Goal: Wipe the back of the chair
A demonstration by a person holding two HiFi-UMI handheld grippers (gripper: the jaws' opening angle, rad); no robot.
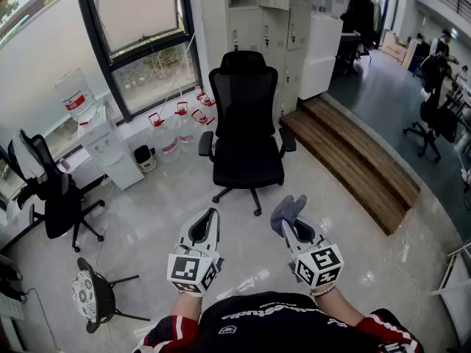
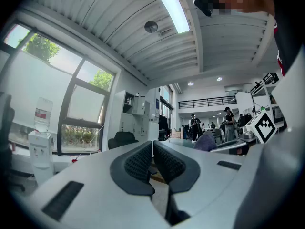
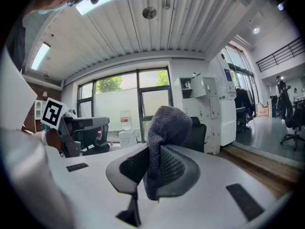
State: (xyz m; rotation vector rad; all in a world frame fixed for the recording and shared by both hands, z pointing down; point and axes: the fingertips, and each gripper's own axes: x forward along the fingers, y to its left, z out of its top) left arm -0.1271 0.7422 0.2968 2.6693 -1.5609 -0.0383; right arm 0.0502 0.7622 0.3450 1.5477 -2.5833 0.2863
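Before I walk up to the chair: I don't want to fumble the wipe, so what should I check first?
1. Cloth gripped: ok, the right gripper has its jaws shut on it, with the cloth sticking up above them.
2. Left gripper free: ok, jaws together, nothing between.
3. Chair within reach: not ok, it stands ahead, apart from both grippers.
4. Way to the chair: ok, nothing lies on the floor between you and it.
5. Cloth damp: cannot tell.
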